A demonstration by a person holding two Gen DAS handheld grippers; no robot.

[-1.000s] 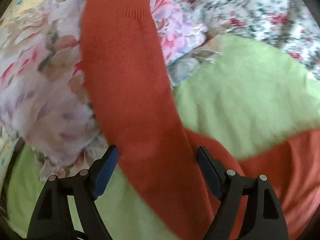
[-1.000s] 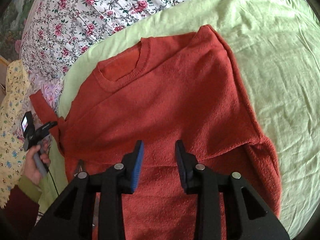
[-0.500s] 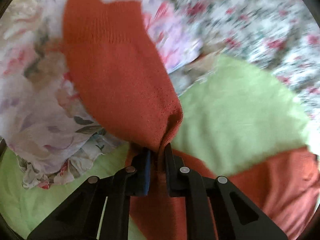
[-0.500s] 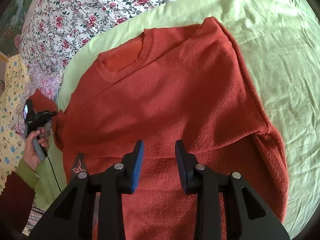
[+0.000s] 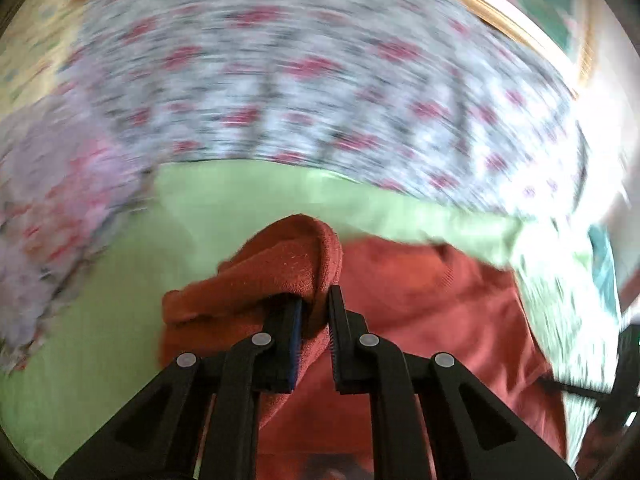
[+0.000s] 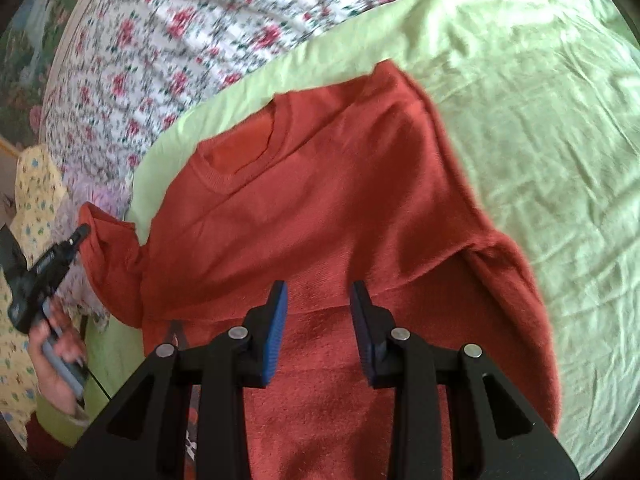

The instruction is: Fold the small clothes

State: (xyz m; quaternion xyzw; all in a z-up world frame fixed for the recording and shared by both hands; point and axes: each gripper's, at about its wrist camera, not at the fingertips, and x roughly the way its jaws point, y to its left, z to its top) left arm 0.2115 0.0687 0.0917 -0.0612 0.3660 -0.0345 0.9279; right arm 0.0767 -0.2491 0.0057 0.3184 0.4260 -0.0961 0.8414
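Note:
An orange-red knitted sweater [image 6: 332, 208] lies spread on a light green sheet [image 6: 540, 128], neckline toward the far side. In the left wrist view my left gripper [image 5: 316, 312] is shut on the sweater's sleeve [image 5: 288, 264], which bunches up over the fingers. From the right wrist view the same left gripper [image 6: 82, 232] shows at the far left, held in a hand [image 6: 56, 356], with the sleeve [image 6: 108, 248] lifted off the bed. My right gripper [image 6: 319, 304] hovers over the sweater's lower body, jaws apart with nothing between them.
A white bedspread with red flowers [image 6: 168, 52] covers the bed beyond the green sheet. A pale floral cloth [image 5: 52, 208] and a yellow patterned cloth [image 6: 32, 184] lie at the left. A wooden bed edge [image 5: 500, 20] runs at the far right.
My left gripper closed on the sleeve, then lifted and swung it toward the sweater's body; the view is now motion-blurred. The right gripper shifted only slightly.

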